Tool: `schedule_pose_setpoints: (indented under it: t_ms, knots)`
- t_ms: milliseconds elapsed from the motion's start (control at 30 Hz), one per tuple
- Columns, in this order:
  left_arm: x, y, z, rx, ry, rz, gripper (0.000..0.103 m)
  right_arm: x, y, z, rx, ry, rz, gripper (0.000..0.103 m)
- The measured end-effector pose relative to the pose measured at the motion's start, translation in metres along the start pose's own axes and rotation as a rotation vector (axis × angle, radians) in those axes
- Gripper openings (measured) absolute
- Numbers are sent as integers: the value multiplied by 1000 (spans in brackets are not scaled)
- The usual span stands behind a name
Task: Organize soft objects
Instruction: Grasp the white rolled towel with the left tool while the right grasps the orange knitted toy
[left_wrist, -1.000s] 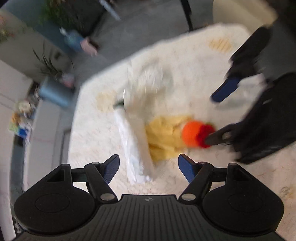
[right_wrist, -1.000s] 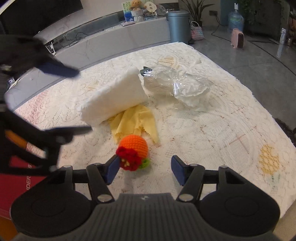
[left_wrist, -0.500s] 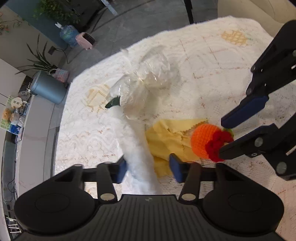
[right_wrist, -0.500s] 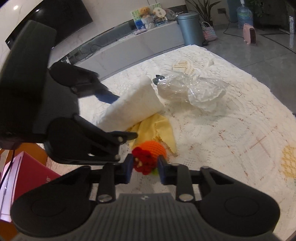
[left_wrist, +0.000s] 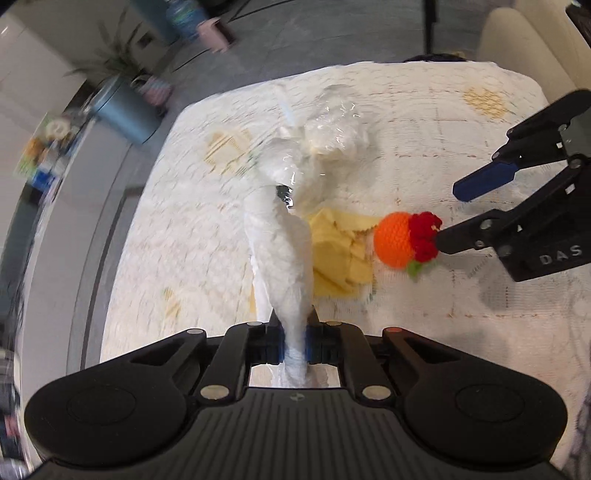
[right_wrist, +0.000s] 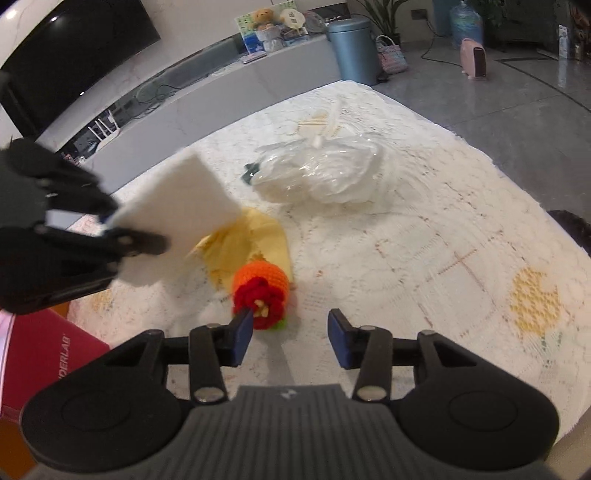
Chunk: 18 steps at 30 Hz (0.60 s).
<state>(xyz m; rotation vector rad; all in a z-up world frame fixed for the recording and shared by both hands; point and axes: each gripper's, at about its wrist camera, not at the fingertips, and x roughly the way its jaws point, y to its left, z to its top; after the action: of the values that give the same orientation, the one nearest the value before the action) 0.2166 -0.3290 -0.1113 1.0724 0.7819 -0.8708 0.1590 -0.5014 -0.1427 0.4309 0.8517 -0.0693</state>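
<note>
My left gripper (left_wrist: 294, 345) is shut on the near edge of a white sponge pad (left_wrist: 282, 254), which it holds lifted and tilted; the pad also shows in the right wrist view (right_wrist: 177, 206). A yellow cloth (left_wrist: 338, 254) lies under and beside it on the lace tablecloth (left_wrist: 424, 325). An orange crocheted ball with a red flower (right_wrist: 260, 286) lies on the cloth's edge. My right gripper (right_wrist: 290, 334) is open, its left finger (right_wrist: 242, 332) touching the flower; it also shows in the left wrist view (left_wrist: 461, 214). A clear plastic bag of white stuff (right_wrist: 321, 173) lies behind.
A red box (right_wrist: 48, 354) sits at the table's left edge. A low grey cabinet (right_wrist: 221, 85), a blue bin (right_wrist: 352, 51) and a pink heater (right_wrist: 476, 61) stand on the floor beyond. A cream chair (left_wrist: 524, 40) stands at the far side.
My left gripper closed on the white pad and lifted it. My right gripper, nearly shut around the crocheted ball half a second ago, has opened wide.
</note>
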Motion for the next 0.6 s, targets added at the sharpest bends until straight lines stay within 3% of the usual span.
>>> schedule_pose_setpoints:
  t_ms: [33,100,200,300,367,467,600]
  knots:
    - [-4,1,-2,-34,10,-3,11,0,0,1,11,-11,11,58]
    - [-12,4,-5,-101,7,-32,11,-1,3,3,14,-33,40,61]
    - [-22,9,-8,-163,-12,-68,11,5,11,5,-10,-29,76,61]
    - [-24,14,-11,-219,2,-86,11,16,21,7,-55,-17,51,60]
    - [-22,16,-15,-257,29,-110,11,22,23,8,-75,-12,29,57]
    - [-21,14,-21,-285,48,-97,11,29,24,8,-75,-8,-2,39]
    - [-25,14,-22,-310,30,-89,11,26,26,7,-102,-28,-19,37]
